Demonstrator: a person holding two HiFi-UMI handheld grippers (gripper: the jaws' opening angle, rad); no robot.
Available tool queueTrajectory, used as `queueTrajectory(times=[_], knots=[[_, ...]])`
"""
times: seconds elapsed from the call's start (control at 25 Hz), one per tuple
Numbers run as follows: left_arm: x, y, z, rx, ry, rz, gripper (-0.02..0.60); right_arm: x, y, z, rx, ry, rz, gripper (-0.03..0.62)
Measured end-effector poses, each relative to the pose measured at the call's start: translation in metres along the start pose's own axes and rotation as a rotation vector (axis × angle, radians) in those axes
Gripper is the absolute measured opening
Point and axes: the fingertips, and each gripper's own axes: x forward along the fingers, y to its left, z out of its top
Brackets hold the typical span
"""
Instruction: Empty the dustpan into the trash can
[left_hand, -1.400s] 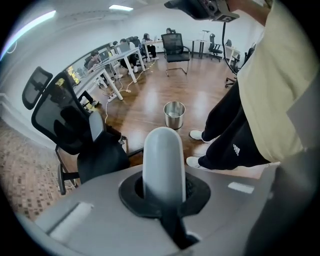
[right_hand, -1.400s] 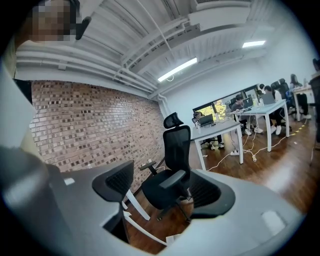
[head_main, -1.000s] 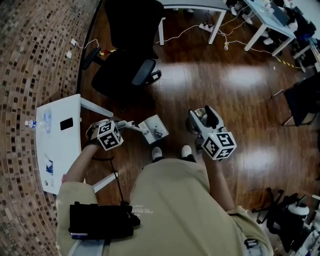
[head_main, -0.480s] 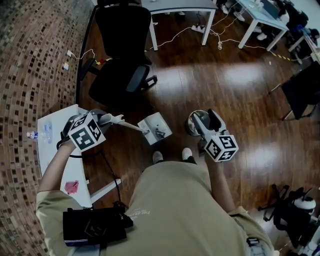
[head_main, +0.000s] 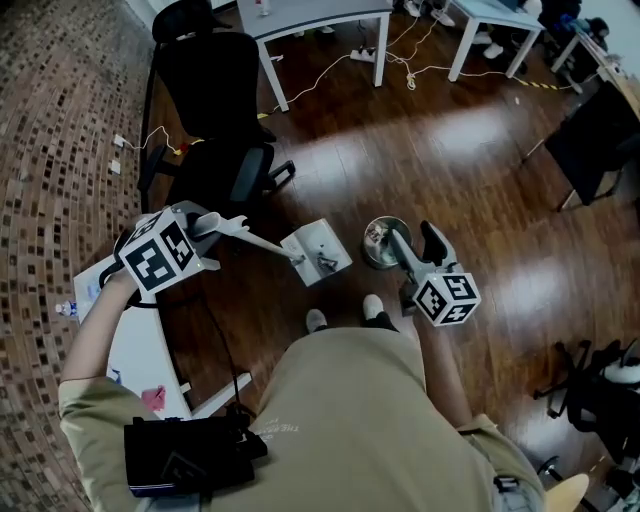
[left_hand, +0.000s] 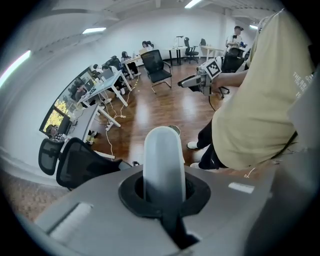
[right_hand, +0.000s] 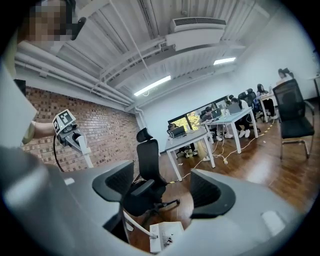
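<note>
Dustpan (head_main: 310, 245) white. Trash can (head_main: 375, 240) silver. Office chair (head_main: 215, 100) black. Floor (head_main: 450, 170) dark brown, glossy. Carpet (head_main: 60, 120) brown, mosaic-flecked.

The left tongs (left_hand: 164, 186) are closed tight around the dustpan handle (left_hand: 163, 150) and point steeply down. The left arm (head_main: 95, 335) is stretched out to the side. The right tongs (right_hand: 162, 192) stand a little apart, empty, held nearly level in front of the body.

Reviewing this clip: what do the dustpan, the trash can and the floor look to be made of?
The dustpan: likely plastic, matte pale grey-white, seemingly one moulded piece with its long handle. The trash can: probably metal, since its round rim shines silvery. The floor: wood or wood-look laminate, dark brown planks with glossy light reflections.
</note>
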Motion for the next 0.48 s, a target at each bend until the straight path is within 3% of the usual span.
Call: queueTrajectory(times=[0.32, 0.48], knots=[[0.027, 0.013, 0.075, 0.13, -0.002, -0.034, 0.0, -0.047, -0.049, 0.002, 0.056, -0.049, -0.133, 0.335], [0.043, 0.024, 0.111, 0.172, 0.006, -0.038, 0.0, -0.066, -0.067, 0.0, 0.074, -0.064, -0.154, 0.331]])
